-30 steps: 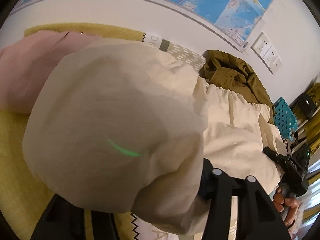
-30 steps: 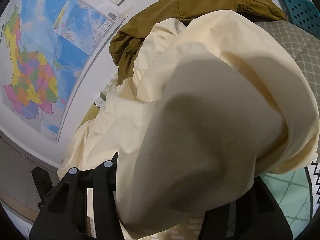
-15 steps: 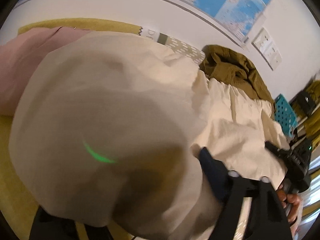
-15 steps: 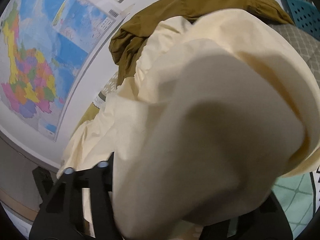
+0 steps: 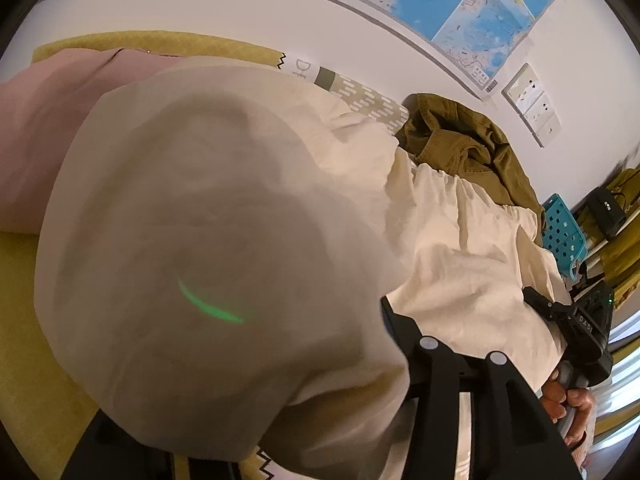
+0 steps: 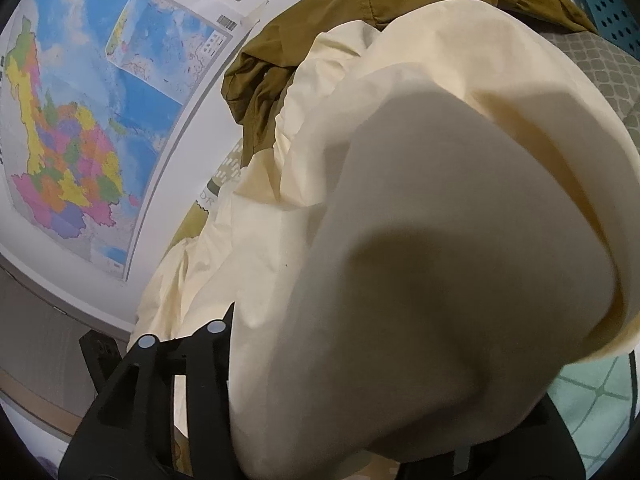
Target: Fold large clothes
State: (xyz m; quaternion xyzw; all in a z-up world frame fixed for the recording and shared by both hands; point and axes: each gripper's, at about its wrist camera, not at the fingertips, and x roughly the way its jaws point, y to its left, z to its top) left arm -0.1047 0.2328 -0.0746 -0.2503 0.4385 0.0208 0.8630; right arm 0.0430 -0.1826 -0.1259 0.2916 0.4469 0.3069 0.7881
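A: Left wrist view; the cream garment (image 5: 460, 240) bulges up over the left gripper (image 5: 248, 420), hiding most of both fingers; one black finger (image 5: 452, 392) shows at lower right with cloth lying against it. Jaws are closing, cloth between them; whether the pads pinch it I cannot tell.

B: Right wrist view agrees; the same cream garment (image 6: 460, 220) balloons over the right gripper (image 6: 340, 420); its left finger (image 6: 160, 392) is bare, the other is buried. Jaws are opening with fabric between; grip not visible, cannot tell.

A: Garment location: spread across the bed, running from the left gripper toward the right gripper (image 5: 576, 328), which a hand (image 5: 568, 408) holds; "DAS" is legible on its body.

B: Neighbours: olive jacket (image 6: 360, 20) heaped at the wall, touching the cream cloth; pink cloth (image 5: 52, 128) beside it on the yellow sheet (image 5: 24, 340).

A: Writing: bedding strip (image 5: 304, 70) reads "D" plus cut-off letters; wall map (image 6: 80, 128) labels too small; a barcode at its corner; white sockets (image 5: 532, 104) beside it; teal basket (image 5: 564, 232) beyond.
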